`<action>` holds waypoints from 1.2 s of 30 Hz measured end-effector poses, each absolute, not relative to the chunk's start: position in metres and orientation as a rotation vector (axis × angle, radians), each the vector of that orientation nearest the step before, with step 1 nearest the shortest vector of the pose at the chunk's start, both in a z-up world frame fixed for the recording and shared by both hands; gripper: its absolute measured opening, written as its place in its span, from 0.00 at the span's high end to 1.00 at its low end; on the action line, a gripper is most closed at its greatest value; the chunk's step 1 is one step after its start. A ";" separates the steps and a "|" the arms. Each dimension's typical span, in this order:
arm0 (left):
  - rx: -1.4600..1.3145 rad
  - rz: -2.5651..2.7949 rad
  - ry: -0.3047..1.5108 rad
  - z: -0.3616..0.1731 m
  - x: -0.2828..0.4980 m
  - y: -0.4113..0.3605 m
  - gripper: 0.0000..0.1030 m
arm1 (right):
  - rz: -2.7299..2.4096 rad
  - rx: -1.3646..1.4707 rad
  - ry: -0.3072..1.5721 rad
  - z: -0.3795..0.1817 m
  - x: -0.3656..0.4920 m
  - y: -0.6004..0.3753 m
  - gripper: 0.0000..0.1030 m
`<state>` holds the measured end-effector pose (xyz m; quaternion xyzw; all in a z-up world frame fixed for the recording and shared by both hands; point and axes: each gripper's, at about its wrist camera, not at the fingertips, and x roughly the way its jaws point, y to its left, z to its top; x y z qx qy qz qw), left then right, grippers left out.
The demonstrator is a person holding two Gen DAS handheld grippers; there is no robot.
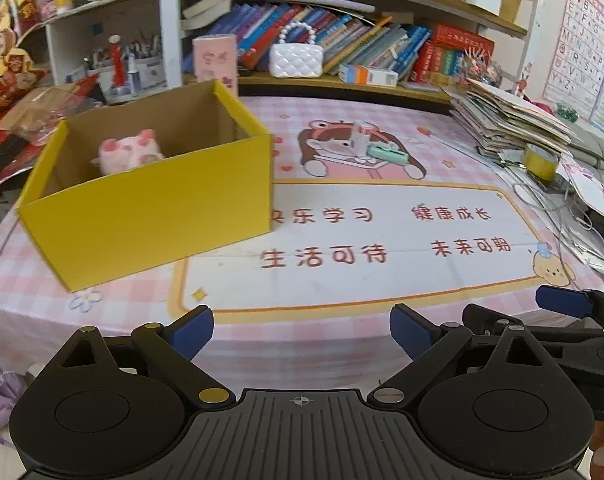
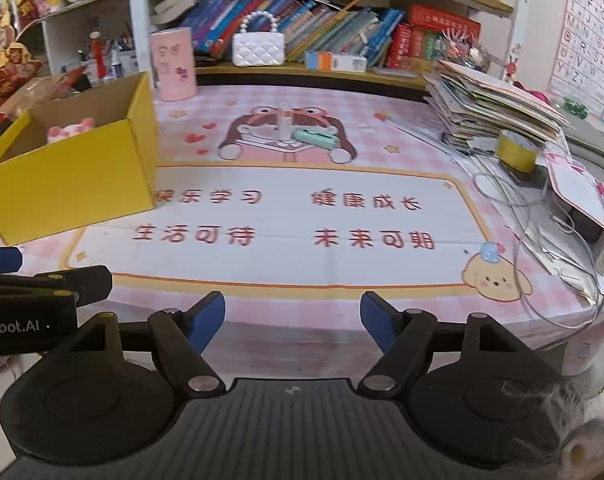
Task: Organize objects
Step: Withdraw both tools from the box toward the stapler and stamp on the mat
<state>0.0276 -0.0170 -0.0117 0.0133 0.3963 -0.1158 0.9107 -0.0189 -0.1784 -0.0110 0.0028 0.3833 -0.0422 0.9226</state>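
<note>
A big bench (image 1: 382, 280) with a pink cloth holds a yellow box (image 1: 149, 208) with a pink plush toy (image 1: 127, 154) inside. Farther back lie a mint green thing (image 2: 316, 137) and a small white thing (image 2: 284, 120), touching. The left gripper (image 1: 302, 336) and right gripper (image 2: 293, 322) hang near the front edge, fingers spread wide, holding nothing.

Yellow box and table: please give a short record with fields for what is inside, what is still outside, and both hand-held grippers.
box: yellow box, open top, on the table's left
inside: pink plush
outside: green case and white item, together at mid-table
left hand-held gripper: open, empty
right hand-held gripper: open, empty
</note>
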 end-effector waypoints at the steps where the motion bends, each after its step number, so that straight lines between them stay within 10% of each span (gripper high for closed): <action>1: 0.029 -0.245 0.820 -0.012 0.031 -0.021 0.06 | -0.095 0.006 0.790 -0.012 -0.017 -0.183 0.28; 36: -0.012 -0.157 0.865 -0.026 0.184 -0.124 0.07 | 0.029 -0.022 0.827 -0.029 0.147 -0.293 0.32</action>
